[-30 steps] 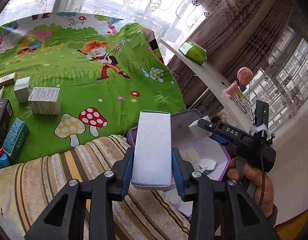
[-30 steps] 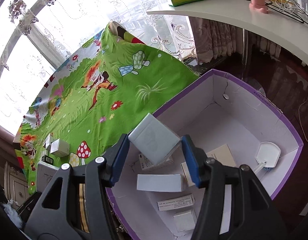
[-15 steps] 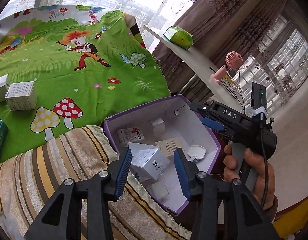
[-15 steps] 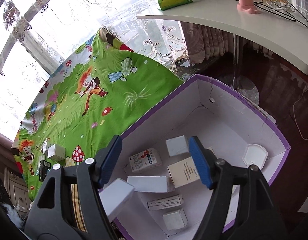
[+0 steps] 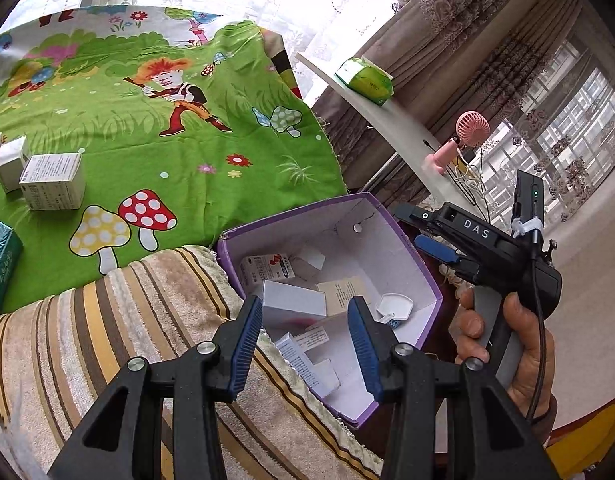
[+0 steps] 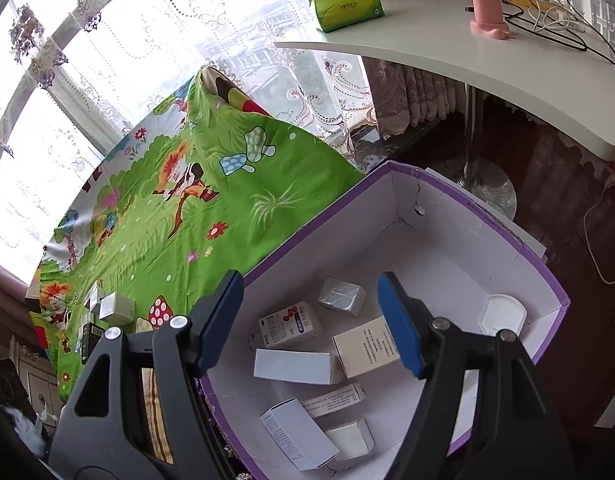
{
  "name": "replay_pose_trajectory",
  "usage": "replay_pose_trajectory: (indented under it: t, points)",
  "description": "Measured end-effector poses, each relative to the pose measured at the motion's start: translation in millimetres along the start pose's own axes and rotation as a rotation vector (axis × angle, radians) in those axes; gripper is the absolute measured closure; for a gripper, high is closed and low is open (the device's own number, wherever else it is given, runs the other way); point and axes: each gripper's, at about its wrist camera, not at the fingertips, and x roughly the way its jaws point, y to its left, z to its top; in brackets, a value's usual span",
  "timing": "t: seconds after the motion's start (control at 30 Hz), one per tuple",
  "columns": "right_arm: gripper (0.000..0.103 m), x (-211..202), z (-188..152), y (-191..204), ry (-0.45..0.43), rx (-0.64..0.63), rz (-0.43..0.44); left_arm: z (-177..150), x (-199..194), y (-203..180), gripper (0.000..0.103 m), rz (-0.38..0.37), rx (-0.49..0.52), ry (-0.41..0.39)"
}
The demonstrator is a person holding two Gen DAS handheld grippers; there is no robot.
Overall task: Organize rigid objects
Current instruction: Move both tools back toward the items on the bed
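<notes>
Under both grippers, slightly ahead of their fingertips, sits the purple bin point(image 6: 459, 196), an open cardboard box with white inner walls and a purple rim, pushed against the striped towel point(image 5: 107, 332) on its near-left side. Beyond the left gripper point(image 5: 305, 344), up and to the left, the green cartoon cloth point(image 5: 147, 128) spreads wide, carrying a white printed carton point(image 5: 53, 181) and, nearer the left edge, a teal box point(image 5: 1, 264) that the frame cuts off. The left gripper is spread wide with nothing between its blue pads, hovering over the bin's near corner. The right gripper point(image 6: 311, 324) is likewise fully spread and empty, poised above the bin's middle; in the left view it shows to the right, held in a hand point(image 5: 507, 344). Directly below the right gripper lie the packed items: a long white box point(image 6: 293, 366), a beige leaflet box point(image 6: 365, 346) partly covered by the right finger, a red-and-blue medicine carton point(image 6: 291, 322), a grey foil box point(image 6: 341, 296), a tilted white box point(image 6: 297, 432) at the near wall, and a small white lid point(image 6: 503, 314) off to the far right. Print on the cartons is too small to read
</notes>
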Motion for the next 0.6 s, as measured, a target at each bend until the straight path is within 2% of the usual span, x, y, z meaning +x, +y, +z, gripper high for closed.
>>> replay_pose_trajectory:
  t: [0.37, 0.6]
  points:
    - [0.030, -2.0, -9.8, 31.9, 0.016, -0.086, 0.047, -2.1, -22.0, 18.1, 0.057, 0.022, -0.038, -0.047]
    - [0.030, -2.8, -23.9, 71.4, 0.036, -0.188, 0.082, -4.4, -56.0, 53.8, 0.057, 0.074, -0.110, -0.102]
